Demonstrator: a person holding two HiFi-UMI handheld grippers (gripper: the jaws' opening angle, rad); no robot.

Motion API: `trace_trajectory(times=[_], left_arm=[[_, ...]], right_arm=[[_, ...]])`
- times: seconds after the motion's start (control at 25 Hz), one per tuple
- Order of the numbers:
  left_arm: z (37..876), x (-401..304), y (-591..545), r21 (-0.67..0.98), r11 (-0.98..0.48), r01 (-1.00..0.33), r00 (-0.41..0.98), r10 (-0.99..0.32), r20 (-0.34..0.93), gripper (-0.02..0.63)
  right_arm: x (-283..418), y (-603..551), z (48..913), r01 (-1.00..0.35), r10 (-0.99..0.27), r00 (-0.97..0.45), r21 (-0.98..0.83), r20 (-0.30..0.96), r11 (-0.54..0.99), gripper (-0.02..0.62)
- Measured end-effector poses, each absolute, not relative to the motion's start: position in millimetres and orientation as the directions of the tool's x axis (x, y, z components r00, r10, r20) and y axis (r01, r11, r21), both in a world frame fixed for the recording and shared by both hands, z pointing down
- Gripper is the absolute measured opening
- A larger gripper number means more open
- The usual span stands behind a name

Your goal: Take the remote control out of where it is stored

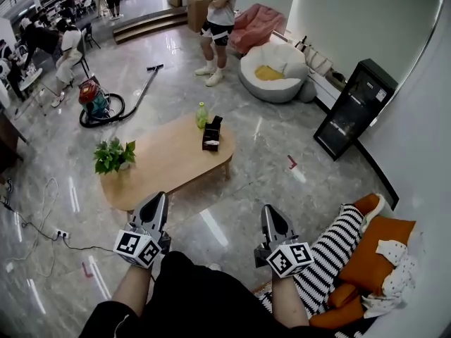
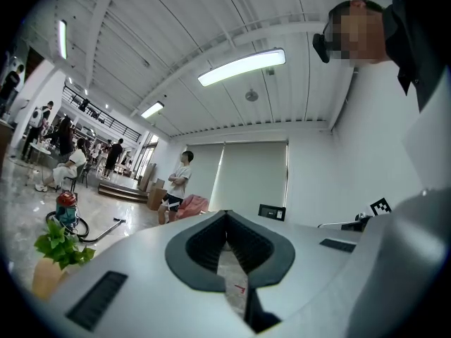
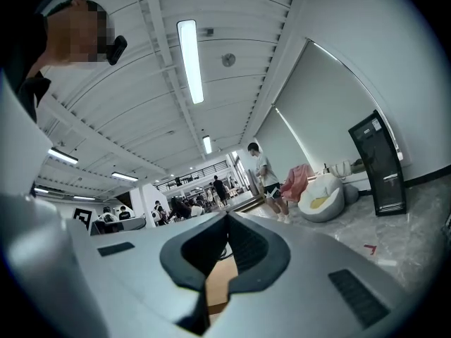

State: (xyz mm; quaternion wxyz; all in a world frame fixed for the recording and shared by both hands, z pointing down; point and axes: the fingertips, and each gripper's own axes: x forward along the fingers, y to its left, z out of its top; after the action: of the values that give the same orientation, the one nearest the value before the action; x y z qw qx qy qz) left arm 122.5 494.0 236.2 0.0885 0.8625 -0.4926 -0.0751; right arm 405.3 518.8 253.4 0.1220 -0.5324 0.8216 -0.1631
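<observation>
Head view: remote control upright in black box on wooden table. Left gripper and right gripper: jaws together on nothing. Box lies ahead, between the 2, well apart from both.

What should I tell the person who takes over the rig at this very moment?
Left gripper: shut, empty, held low in front of the person, well short of the table.
Right gripper: shut, empty, beside the left one.
Things: a black holder stands on the wooden table, next to a green bottle. A dark item sticks up from the holder. It is probably the remote control, but it is too small to be sure.
Done: nothing has been taken out yet.
Left to do: go to the table, open one gripper, grasp the remote and lift it out of the holder.
</observation>
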Motion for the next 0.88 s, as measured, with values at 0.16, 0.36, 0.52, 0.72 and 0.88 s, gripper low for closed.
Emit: trace_trajectory(times=[0.16, 0.36, 0.52, 0.72, 0.88], left_arm=[[239.0, 126.4, 484.6, 0.222, -0.507, -0.833, 0.516, -0.856, -0.016, 0.007], [238.6, 130.3, 458.9, 0.215, -0.533, -0.818, 0.544, -0.839, -0.007, 0.006], [243.9, 127.9, 416.0, 0.223, -0.550, -0.805, 0.563, -0.827, -0.006, 0.008], [241.1, 113.6, 353.0, 0.236, -0.574, -0.785, 0.580, -0.813, -0.048, 0.006], [237.9, 89.3, 301.2, 0.218, -0.586, -0.780, 0.587, -0.807, -0.067, 0.008]], right_arm=[[409.9, 514.3, 267.3, -0.839, -0.919, -0.394, -0.410, 0.003, 0.359, 0.006], [407.8, 487.9, 275.1, -0.840, -0.921, -0.388, -0.421, 0.024, 0.343, 0.006], [408.4, 457.7, 271.3, -0.859, -0.933, -0.358, -0.403, 0.034, 0.315, 0.006], [395.8, 401.6, 264.2, -0.885, -0.942, -0.332, -0.360, 0.045, 0.295, 0.006], [365.1, 344.7, 253.8, -0.895, -0.941, -0.337, -0.324, 0.044, 0.305, 0.006]])
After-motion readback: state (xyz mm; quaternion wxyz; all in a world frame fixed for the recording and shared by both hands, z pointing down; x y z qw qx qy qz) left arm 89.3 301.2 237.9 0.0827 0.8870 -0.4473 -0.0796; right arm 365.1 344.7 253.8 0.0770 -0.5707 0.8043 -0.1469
